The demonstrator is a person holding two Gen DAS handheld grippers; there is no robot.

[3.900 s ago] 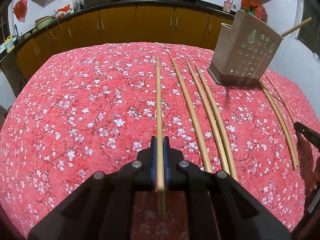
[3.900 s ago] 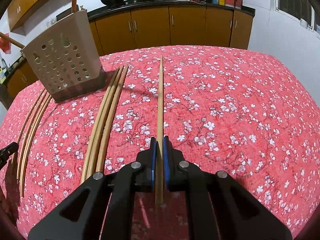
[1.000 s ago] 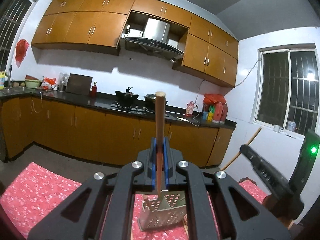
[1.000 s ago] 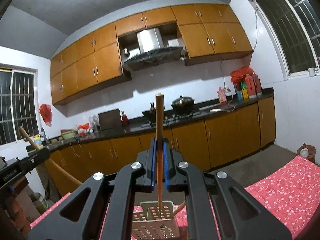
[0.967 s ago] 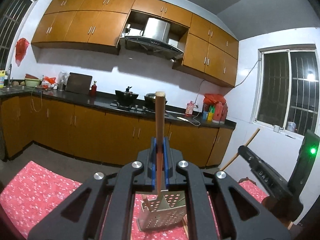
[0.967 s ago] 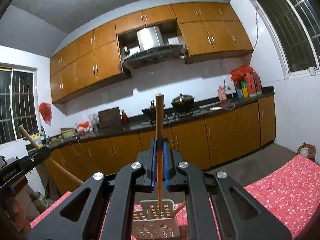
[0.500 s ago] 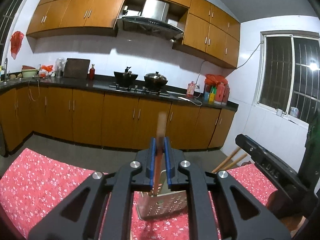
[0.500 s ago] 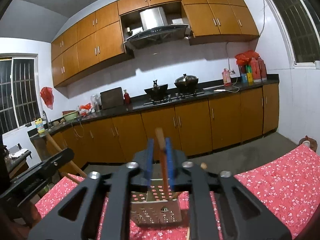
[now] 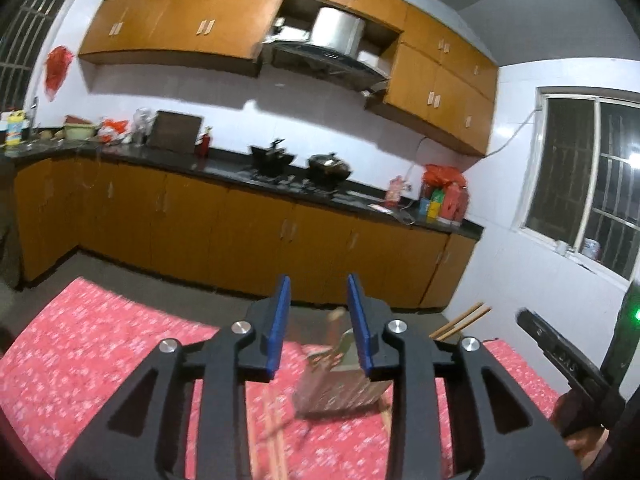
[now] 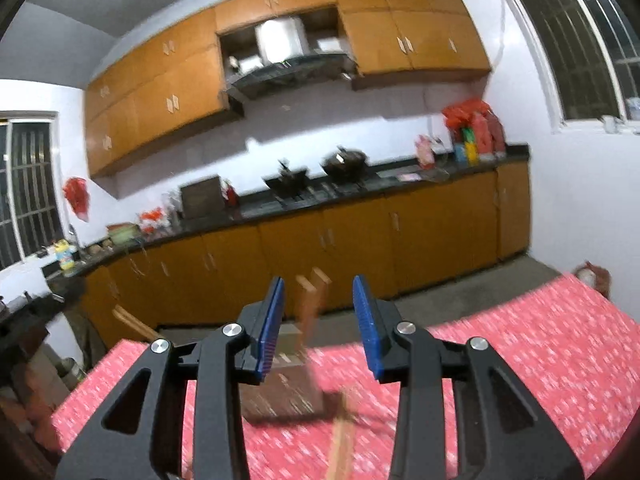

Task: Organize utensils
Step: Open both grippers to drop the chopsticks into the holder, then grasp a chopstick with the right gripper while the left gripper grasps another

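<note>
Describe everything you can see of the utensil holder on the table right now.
The utensil holder is a pale grey box, plastic by the look, with traces of round holes through its blurred face. It stands tilted on the red floral tablecloth, seen between the open left hand-held gripper. Wooden chopsticks stick up out of it, leaning right. More chopsticks lie on the cloth beside its base.

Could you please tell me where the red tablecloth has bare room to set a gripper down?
The tablecloth is bare left of the utensil holder, out to its left edge. In the right wrist view the stretch right of the holder is also bare. Around the holder's base it is crowded with loose chopsticks.
</note>
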